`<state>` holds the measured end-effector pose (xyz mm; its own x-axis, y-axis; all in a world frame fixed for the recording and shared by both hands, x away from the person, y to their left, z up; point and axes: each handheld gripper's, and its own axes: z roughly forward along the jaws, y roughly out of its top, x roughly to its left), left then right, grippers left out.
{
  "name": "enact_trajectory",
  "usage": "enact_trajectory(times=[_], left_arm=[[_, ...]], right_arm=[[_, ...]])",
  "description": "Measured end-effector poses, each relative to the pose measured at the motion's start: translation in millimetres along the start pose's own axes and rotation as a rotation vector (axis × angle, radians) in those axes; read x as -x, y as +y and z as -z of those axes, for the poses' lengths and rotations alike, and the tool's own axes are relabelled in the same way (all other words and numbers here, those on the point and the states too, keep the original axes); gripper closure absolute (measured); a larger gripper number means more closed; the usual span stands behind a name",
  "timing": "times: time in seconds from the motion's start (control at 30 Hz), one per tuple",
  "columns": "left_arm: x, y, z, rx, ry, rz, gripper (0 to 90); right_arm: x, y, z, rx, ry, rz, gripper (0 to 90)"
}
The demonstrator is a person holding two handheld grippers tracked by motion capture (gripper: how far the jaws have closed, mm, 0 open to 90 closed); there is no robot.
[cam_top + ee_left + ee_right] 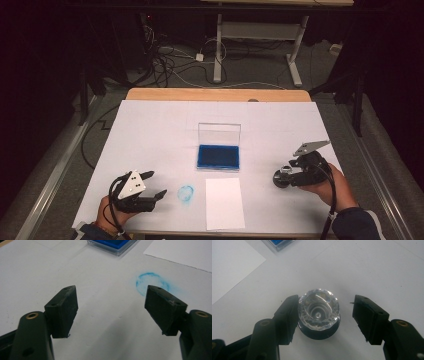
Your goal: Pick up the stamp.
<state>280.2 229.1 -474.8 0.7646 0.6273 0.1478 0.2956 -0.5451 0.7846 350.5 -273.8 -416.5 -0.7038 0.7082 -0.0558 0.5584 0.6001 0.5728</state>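
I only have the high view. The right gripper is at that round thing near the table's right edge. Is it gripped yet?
Observer: Not yet. In the right gripper view, the right gripper has one jaw touching the stamp, the other standing apart.
Operator: What is its top like?
Observer: A clear faceted knob over a dark round base.
Operator: And the left gripper?
Observer: The left gripper is open with nothing between its jaws, low over the white table cover, with the blue ring mark just ahead of it.
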Motion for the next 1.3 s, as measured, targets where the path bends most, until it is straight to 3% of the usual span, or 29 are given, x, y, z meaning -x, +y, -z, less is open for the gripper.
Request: enact_trajectory(times=[0.47,0.63,0.83,1.03,1.3], left_arm=[[0.1,-1.0,-2.8,-0.049,0.008,-0.022,25.6],[0.6,-1.1,-3.0,-0.049,0.005,-0.026,25.5],[0.9,-1.3,-3.7,-0.052,0.003,-0.027,25.5],[1.1,-1.3,-4.0,-0.055,0.000,-0.030,25.5],[0.7,-1.4,-3.6,-0.054,-0.003,-0.027,25.5]], right_arm=[[-2.5,3.7,-10.0,-0.048,0.042,0.034,53.8],[-2.9,4.3,-7.7,-0.021,0.040,0.029,49.4],[-3.0,3.8,-3.0,-0.014,0.035,0.043,55.0],[-2.6,3.3,-4.8,-0.034,0.028,0.053,52.9],[-1.4,3.5,-5.7,-0.019,0.039,0.049,56.2]])
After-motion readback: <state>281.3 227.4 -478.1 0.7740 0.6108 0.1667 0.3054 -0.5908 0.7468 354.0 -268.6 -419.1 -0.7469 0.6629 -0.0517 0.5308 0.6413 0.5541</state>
